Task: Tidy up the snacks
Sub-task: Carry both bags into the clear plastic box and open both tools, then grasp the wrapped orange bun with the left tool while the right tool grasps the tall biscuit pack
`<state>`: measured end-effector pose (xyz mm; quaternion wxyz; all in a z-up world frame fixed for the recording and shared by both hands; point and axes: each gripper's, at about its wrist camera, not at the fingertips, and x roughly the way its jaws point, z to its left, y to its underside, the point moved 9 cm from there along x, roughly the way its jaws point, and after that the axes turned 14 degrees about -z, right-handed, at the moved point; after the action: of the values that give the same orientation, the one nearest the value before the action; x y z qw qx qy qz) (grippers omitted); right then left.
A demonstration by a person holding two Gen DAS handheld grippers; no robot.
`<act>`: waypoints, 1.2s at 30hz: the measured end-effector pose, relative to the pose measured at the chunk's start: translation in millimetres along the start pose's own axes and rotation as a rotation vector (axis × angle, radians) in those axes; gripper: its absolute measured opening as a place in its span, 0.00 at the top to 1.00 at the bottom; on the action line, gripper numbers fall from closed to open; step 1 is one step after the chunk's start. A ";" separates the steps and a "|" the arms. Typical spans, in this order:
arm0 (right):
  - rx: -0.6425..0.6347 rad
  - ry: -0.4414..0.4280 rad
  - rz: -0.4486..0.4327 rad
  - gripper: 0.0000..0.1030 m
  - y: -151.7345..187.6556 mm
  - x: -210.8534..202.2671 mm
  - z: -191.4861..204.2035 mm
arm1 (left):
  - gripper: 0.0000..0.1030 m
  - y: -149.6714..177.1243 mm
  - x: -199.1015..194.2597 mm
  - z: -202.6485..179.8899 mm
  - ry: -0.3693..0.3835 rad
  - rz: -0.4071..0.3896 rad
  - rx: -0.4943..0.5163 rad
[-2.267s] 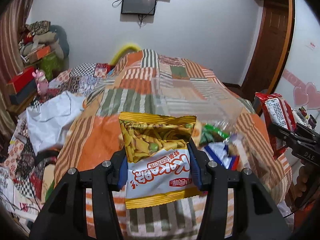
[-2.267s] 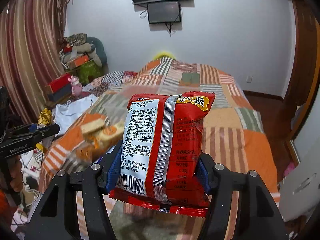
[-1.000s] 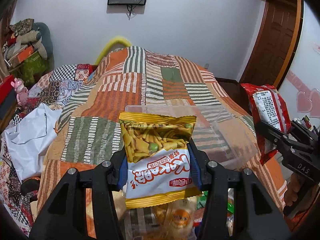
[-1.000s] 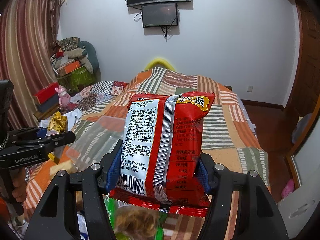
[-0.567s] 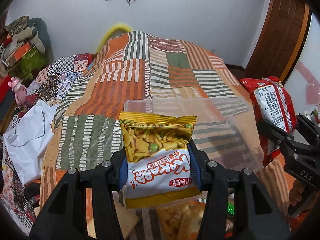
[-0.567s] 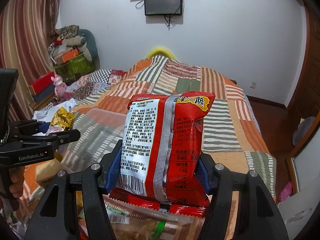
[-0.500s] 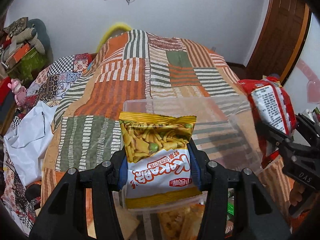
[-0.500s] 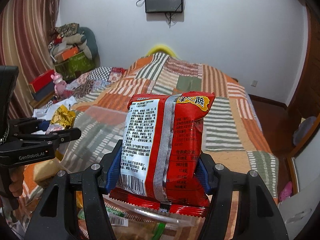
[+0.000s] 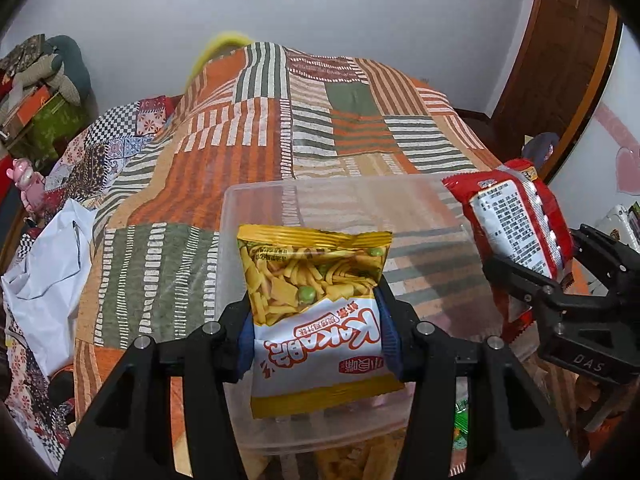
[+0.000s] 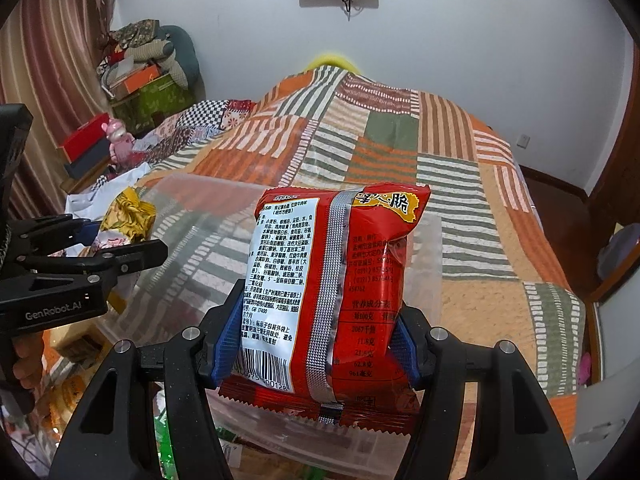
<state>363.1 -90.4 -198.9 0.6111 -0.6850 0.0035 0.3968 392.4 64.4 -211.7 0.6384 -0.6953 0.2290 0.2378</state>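
Left wrist view: our left gripper clamped a crinkly yellow-and-white snack bag upright over a clear rectangular plastic bin on the striped patchwork quilt.

Right wrist view: our right gripper pinched a glossy red snack packet, seam facing us, above that bin.
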 end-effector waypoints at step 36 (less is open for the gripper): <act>-0.022 -0.004 -0.160 0.19 -22.3 -95.2 32.7 | 0.29 8.7 -119.2 6.7 0.005 -0.133 0.016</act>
<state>291.2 -103.0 -126.2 0.6333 -0.6888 -0.0566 0.3482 293.5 72.2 -144.6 0.6577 -0.7045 0.1859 0.1911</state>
